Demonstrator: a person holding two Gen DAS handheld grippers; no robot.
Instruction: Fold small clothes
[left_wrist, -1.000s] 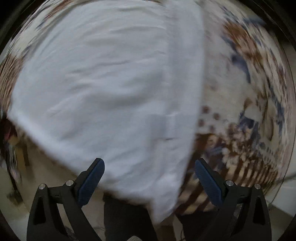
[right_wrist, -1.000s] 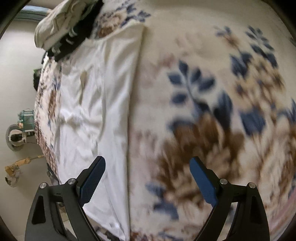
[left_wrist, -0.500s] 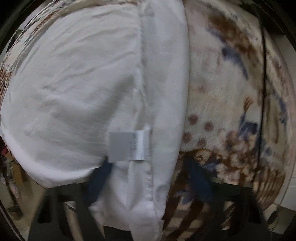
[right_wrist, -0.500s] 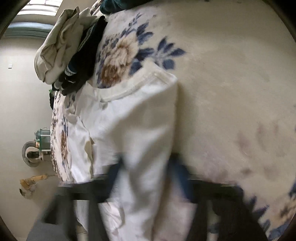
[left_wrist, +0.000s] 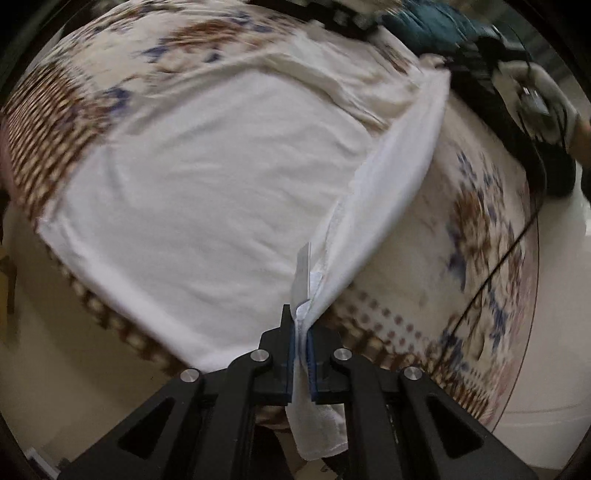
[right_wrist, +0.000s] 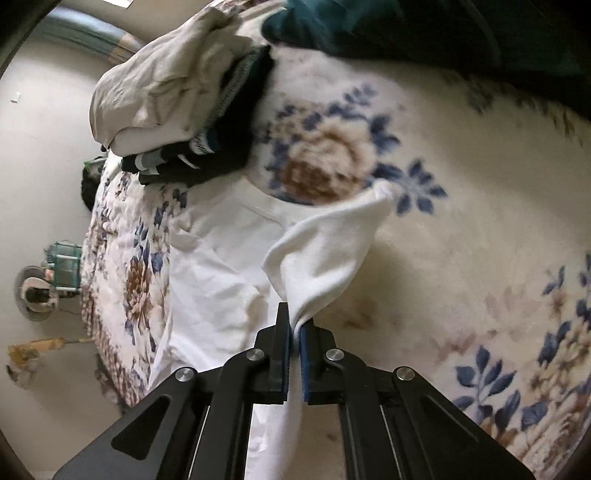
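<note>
A white T-shirt lies spread on a floral blanket. My left gripper is shut on its side edge near the hem, by a small care label, and lifts that edge into a taut ridge. In the right wrist view the same white T-shirt shows its neckline toward the top. My right gripper is shut on a raised fold of it near the shoulder and sleeve. The other gripper and a gloved hand show at the upper right of the left wrist view.
A pile of folded clothes, beige over dark striped, sits on the blanket beyond the neckline. A dark teal garment lies at the far edge. The bed edge drops to the floor on the left. A black cable crosses the blanket.
Both grippers were open over the shirt's edge a second ago. They have since closed on the fabric and lifted it off the blanket.
</note>
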